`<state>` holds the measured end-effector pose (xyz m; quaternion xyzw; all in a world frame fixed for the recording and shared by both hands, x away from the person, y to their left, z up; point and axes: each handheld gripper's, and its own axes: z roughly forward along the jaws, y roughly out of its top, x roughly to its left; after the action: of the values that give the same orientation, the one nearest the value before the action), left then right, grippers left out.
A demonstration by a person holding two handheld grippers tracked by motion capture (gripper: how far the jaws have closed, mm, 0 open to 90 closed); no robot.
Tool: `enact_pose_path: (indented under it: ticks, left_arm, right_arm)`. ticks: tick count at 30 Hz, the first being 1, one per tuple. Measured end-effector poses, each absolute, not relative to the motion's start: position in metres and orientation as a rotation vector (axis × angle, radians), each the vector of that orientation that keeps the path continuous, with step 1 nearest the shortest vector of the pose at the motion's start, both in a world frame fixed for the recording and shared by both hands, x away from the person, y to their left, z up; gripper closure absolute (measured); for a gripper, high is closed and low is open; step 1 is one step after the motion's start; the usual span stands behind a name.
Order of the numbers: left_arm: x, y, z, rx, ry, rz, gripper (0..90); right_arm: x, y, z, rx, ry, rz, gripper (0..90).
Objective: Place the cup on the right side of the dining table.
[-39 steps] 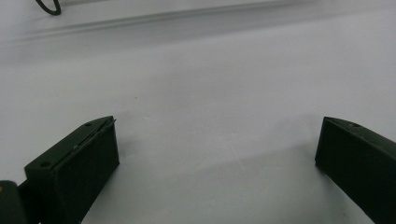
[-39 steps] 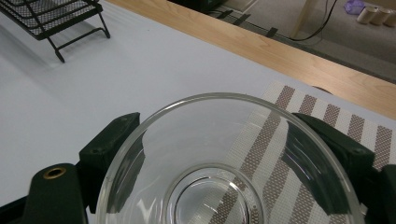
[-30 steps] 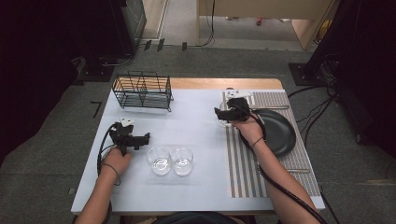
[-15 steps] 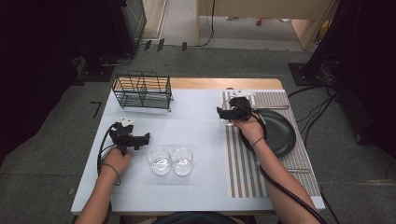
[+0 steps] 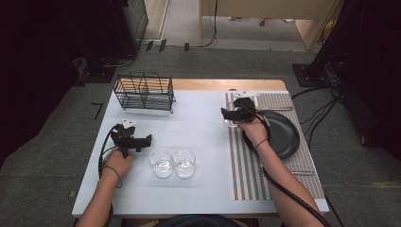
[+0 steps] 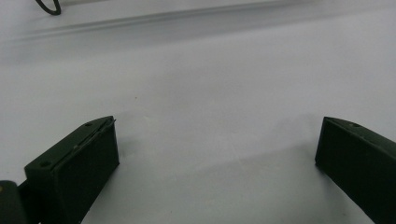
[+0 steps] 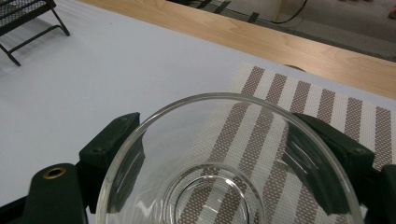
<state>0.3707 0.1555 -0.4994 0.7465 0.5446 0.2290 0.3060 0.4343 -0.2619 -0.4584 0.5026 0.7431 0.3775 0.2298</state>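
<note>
Nothing has shifted since the earlier frames. Right gripper [image 5: 230,115] stays clamped on a clear glass [image 7: 224,172] over the striped placemat's [image 5: 246,165] far-left corner; left gripper [image 5: 147,140] stands wide, empty.

Rack [image 5: 144,92] at desk [image 5: 198,118] far left, two glasses [image 5: 172,162] near front, plate [image 5: 282,135] on mat [image 5: 246,170] right, third glass [image 7: 229,172] on mat's far left corner.

Lab, cabled floor [image 5: 208,28], dark equipment stands [image 5: 127,23]
</note>
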Motion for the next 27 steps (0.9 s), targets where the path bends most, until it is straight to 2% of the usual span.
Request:
enact_pose_path:
  ticks: [27]
  left_arm:
    - [0.3706, 0.1554, -0.4994, 1.976, 1.441, 0.607, 0.0]
  right_arm:
    - [0.4365, -0.2594, -0.4598, 1.436, 2.005, 1.014, 18.9]
